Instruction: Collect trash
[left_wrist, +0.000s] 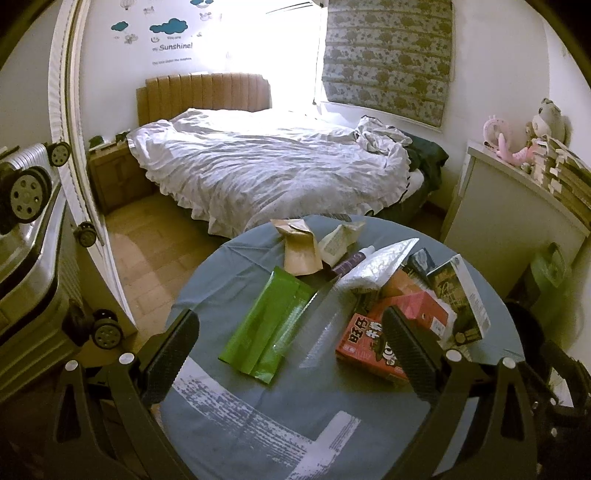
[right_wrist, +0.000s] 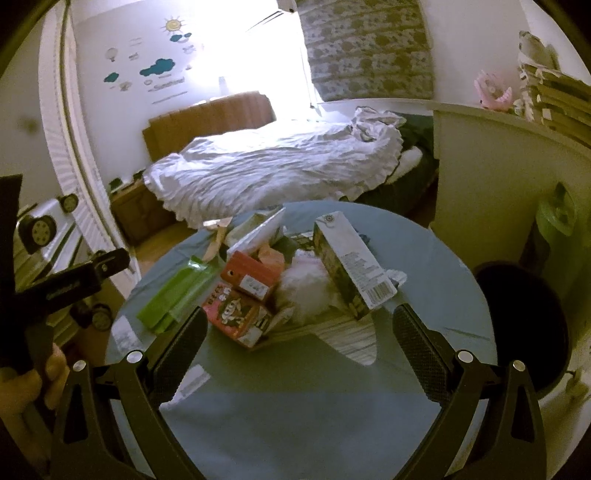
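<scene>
Trash lies heaped on a round blue-grey table (left_wrist: 236, 280) in a bedroom, both handheld grippers held above its near edge. The left gripper (left_wrist: 291, 354) has its jaws wide apart, nothing between them. From the left of the pile: a flat green pouch (left_wrist: 264, 325), long axis running from the near edge up toward the bed (left_wrist: 258, 162); beyond it a brown paper pouch (left_wrist: 301, 251), lying flat and pointing the same way; a crumpled silver bag (left_wrist: 376, 264) angled up to the right; a red snack box (left_wrist: 369, 350) at the near side; and a tall dark drink carton (left_wrist: 458, 295), tipped onto the heap with its top toward the bed. The right gripper (right_wrist: 301, 347) also has its jaws spread, empty, the carton (right_wrist: 351, 266) just beyond. At far right, a dark bin (right_wrist: 524, 325) stands beside the table; its contents cannot be made out.
</scene>
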